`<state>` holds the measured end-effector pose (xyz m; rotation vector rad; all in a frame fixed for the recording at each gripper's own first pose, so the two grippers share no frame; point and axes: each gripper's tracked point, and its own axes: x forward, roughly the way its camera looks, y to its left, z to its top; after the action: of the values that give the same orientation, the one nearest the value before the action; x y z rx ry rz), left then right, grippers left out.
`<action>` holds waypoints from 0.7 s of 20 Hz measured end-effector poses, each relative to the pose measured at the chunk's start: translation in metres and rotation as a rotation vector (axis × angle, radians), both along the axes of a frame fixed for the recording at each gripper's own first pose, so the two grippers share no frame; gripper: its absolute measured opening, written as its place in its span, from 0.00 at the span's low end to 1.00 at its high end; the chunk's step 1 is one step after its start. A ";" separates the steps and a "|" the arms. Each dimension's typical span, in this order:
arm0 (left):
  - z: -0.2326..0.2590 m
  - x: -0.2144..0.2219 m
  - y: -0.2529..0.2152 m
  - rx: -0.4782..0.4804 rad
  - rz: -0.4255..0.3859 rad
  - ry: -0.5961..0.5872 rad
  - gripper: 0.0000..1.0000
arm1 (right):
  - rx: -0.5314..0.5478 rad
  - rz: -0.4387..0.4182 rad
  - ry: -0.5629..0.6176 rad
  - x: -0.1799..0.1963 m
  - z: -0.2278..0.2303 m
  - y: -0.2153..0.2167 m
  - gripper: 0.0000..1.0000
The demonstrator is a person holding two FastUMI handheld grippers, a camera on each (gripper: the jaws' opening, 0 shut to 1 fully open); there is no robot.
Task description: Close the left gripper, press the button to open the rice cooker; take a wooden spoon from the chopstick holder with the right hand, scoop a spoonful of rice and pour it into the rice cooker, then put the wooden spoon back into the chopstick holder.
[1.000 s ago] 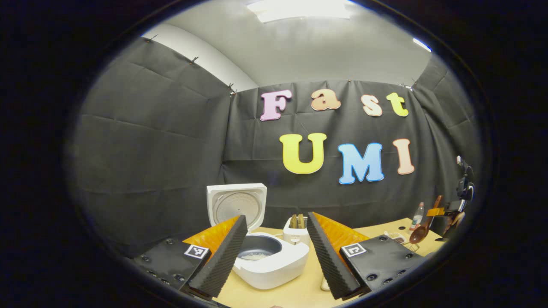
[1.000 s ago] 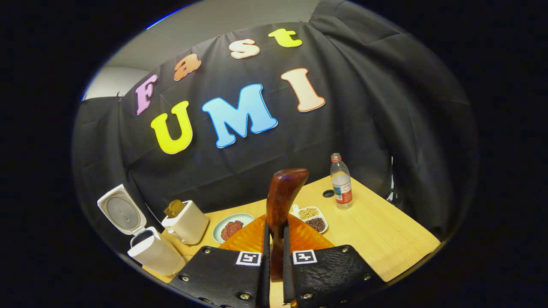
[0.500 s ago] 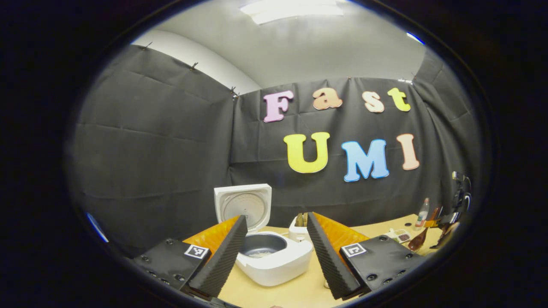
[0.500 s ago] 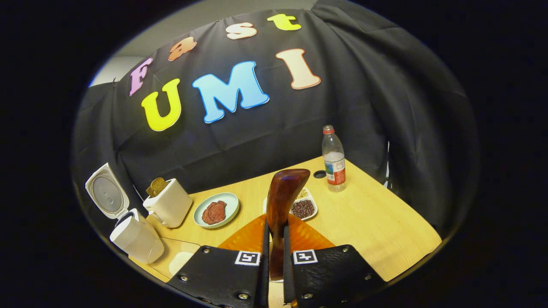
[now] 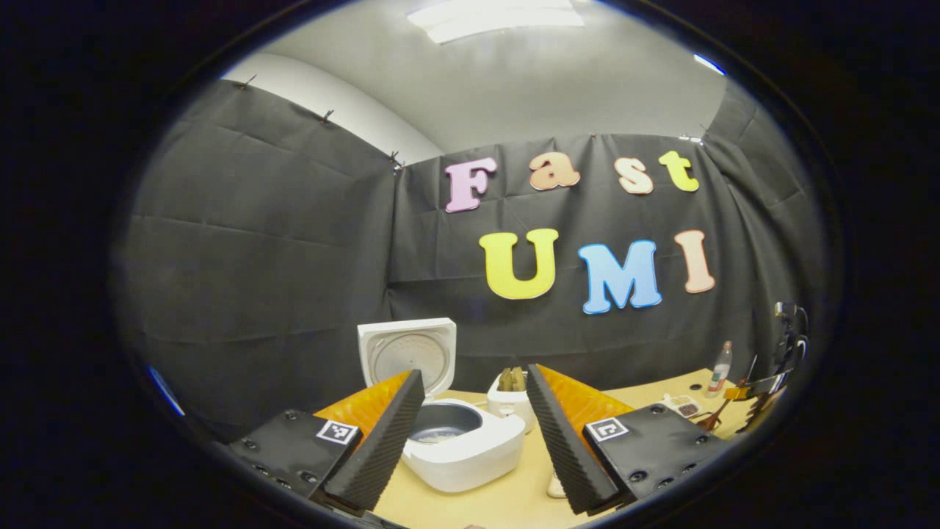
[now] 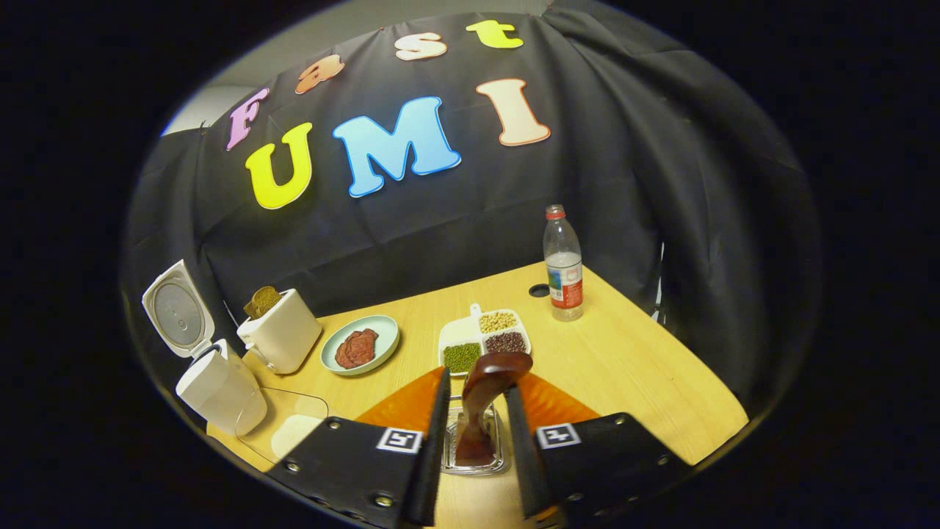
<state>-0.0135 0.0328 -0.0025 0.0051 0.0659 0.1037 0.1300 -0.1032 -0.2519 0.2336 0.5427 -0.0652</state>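
Left gripper view: left gripper (image 5: 470,433) spread wide, holding nothing, above the table (image 5: 499,503). Between its fingers, the cooker (image 5: 459,444) with lid (image 5: 407,353) up; toaster (image 5: 510,400) just behind.

Right gripper view, left to right: open cooker (image 6: 213,386) at the table's (image 6: 631,367) left edge, toaster (image 6: 283,338) beside it, plate (image 6: 360,345) of something red-brown, divided tray (image 6: 485,342) of beans, bottle (image 6: 562,264) by the wall. Nearest the camera, right gripper (image 6: 474,441) parted, fingers clear of the spoon (image 6: 485,400), standing in the clear holder (image 6: 474,452) between them, handle end up, partly hiding the tray's near edge.
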 end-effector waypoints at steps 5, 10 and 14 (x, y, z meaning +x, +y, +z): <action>-0.002 0.012 -0.010 -0.008 -0.039 -0.010 0.97 | -0.099 -0.035 -0.069 -0.011 0.039 -0.027 0.96; -0.002 0.049 0.002 -0.014 -0.091 -0.008 0.96 | -0.140 -0.053 -0.161 -0.033 0.103 -0.016 0.94; -0.001 0.088 0.029 -0.042 -0.094 -0.004 0.97 | -0.160 -0.068 -0.252 -0.052 0.151 0.006 0.98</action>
<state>0.0745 0.0616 -0.0036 -0.0335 0.0635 0.0086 0.0775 -0.0977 -0.1011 0.1020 0.2764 -0.1430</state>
